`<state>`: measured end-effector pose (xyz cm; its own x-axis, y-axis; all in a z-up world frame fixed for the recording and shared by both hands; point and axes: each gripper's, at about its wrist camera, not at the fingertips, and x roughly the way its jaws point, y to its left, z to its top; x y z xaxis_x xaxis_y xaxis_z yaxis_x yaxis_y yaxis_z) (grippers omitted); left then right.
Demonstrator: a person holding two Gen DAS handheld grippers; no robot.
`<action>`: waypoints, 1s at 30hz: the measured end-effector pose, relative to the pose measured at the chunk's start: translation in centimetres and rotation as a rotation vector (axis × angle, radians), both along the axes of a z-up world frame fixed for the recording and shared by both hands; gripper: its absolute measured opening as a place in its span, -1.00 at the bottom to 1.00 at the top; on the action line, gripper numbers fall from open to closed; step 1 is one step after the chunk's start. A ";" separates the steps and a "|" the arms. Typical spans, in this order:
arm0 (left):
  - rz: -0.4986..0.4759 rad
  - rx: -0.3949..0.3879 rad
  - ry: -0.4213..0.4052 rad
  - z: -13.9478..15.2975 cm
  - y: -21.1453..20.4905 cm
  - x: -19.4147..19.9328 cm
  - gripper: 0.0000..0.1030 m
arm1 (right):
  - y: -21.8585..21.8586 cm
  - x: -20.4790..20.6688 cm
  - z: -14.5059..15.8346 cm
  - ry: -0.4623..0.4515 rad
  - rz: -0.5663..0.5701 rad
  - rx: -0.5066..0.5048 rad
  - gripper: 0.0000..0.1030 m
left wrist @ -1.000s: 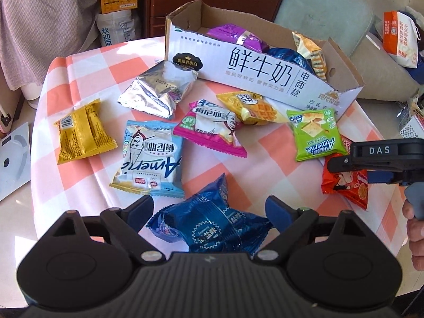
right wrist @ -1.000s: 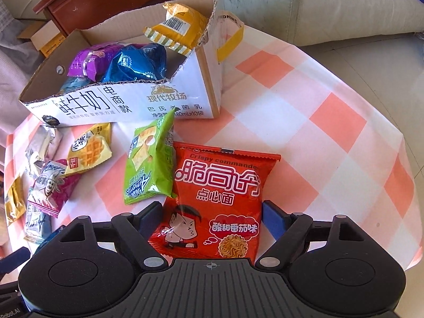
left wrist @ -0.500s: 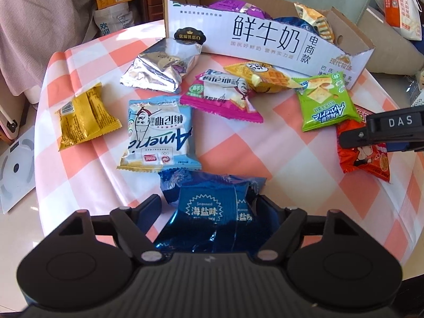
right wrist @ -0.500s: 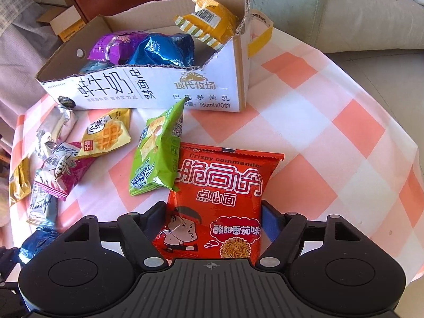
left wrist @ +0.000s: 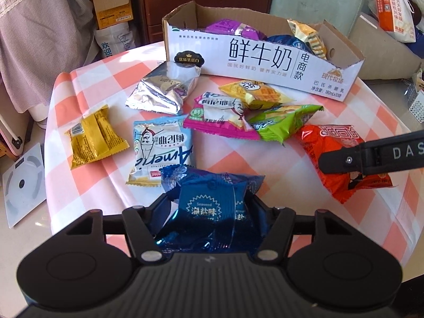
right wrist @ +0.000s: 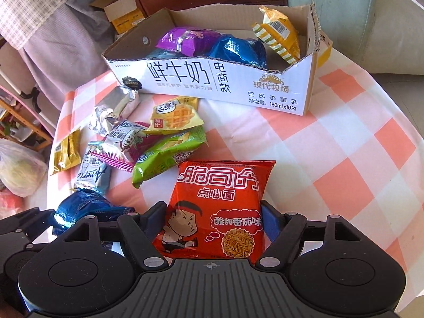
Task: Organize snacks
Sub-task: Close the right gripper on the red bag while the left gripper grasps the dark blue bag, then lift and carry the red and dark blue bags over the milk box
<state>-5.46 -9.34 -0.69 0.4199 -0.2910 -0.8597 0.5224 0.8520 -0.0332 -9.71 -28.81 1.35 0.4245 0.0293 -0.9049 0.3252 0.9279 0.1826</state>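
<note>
Both claws hold packets: left gripper [left wrist: 212,206] has just closed on the crinkly blue foil seaweed packet [left wrist: 212,201], right gripper [right wrist: 213,220] clamps the glossy red noodle-snack bag [right wrist: 220,206]. Next, I reckon, carry both to the white cardboard milk box [right wrist: 212,79] at upper centre.

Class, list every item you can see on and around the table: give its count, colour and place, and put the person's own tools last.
Cardboard milk box: one, white, table's far side, holding purple, blue and yellow packets.
Silver packet: one, in front of the box's left end.
Gold packet: one, table's left edge.
Light blue packet: one, centre-left.
Pink packet: one, centre.
Yellow waffle packet: one, before the box.
Green packet: one, right of the pink one.
Checked tablecloth: one, orange and white.
Blue seaweed packet: one, in the left gripper.
Red noodle packet: one, in the right gripper.
Left gripper: black, just closing on its packet.
Right gripper: black, clamped.
</note>
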 end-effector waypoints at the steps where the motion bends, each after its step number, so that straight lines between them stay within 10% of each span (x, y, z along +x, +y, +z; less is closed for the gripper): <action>1: 0.002 -0.004 -0.008 0.2 0.1 0.0 0.22 | 0.1 -0.1 0.2 -0.005 0.004 0.004 0.45; 30: 0.147 -0.108 -0.159 6.2 0.8 2.8 0.22 | 2.4 0.5 5.5 -0.210 -0.001 0.043 0.45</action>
<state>-2.64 -8.56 5.49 0.5920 -0.3037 -0.7466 0.3991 0.9152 -0.0558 -9.19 -26.37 6.84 0.6039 0.0657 -0.7944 0.2768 0.9173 0.2863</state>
